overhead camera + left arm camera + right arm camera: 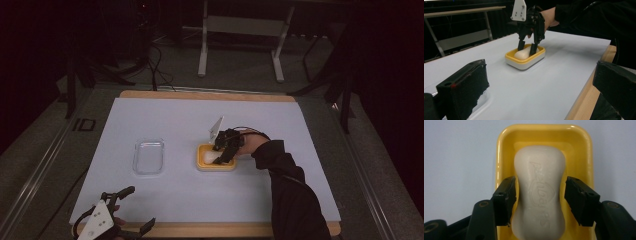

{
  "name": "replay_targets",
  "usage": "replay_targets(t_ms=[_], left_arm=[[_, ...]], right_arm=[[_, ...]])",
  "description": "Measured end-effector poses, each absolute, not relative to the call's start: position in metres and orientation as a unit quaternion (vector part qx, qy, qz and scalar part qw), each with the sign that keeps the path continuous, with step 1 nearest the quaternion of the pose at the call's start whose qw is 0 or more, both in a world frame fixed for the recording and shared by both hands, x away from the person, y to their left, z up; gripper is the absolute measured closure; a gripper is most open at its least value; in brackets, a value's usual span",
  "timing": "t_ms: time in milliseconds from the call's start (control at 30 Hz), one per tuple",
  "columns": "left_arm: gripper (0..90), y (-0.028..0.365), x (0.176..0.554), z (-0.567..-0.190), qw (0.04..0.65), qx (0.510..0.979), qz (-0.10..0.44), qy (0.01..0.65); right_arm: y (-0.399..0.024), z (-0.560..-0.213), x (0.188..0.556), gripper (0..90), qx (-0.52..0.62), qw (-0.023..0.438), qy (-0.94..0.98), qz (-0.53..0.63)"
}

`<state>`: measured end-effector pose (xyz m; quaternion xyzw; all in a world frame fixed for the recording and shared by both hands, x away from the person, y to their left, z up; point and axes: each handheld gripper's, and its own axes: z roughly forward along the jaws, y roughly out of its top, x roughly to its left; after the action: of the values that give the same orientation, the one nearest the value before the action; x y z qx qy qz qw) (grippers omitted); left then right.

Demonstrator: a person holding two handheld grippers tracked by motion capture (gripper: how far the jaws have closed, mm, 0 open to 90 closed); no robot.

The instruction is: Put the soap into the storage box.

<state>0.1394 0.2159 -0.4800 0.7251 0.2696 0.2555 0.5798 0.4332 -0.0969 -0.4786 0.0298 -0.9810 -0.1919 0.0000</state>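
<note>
Right gripper (540,195) is straddling the soap bar (540,192), its jaws standing apart with a thin gap showing on either side of the bar's narrowed waist, so the pads are not pressing it. That soap is lying lengthwise in the yellow soap dish (506,140); it is off-white and smooth, pinched in at the middle, with rounded ends and a faint embossed word and oval running along its top. Its dish is sitting on the white table mat (190,115), right of centre in the high view. Well to its left a clear plastic lid (148,156) is lying flat. Near the mat's front edge the left gripper (132,207) is hovering with jaws wide apart, holding nothing.
</note>
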Motion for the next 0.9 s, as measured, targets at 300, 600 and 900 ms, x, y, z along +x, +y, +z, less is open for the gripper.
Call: replay_targets(t_ms=[300, 600, 900], left_arm=[[0.1, 0.216, 0.14, -0.48, 0.58, 0.725, 0.255, 0.272], [0.1, 0.216, 0.14, -0.48, 0.578, 0.724, 0.257, 0.274], [0.1, 0.213, 0.141, -0.481, 0.574, 0.727, 0.255, 0.277]], right_arm=[[-0.107, -0.458, 0.426, 32.4, 0.007, -0.043, -0.977, -0.211], [-0.122, -0.448, 0.42, 13.6, -0.077, -0.056, -0.969, -0.228], [-0.144, -0.444, 0.414, 13.6, -0.151, -0.067, -0.951, -0.263]])
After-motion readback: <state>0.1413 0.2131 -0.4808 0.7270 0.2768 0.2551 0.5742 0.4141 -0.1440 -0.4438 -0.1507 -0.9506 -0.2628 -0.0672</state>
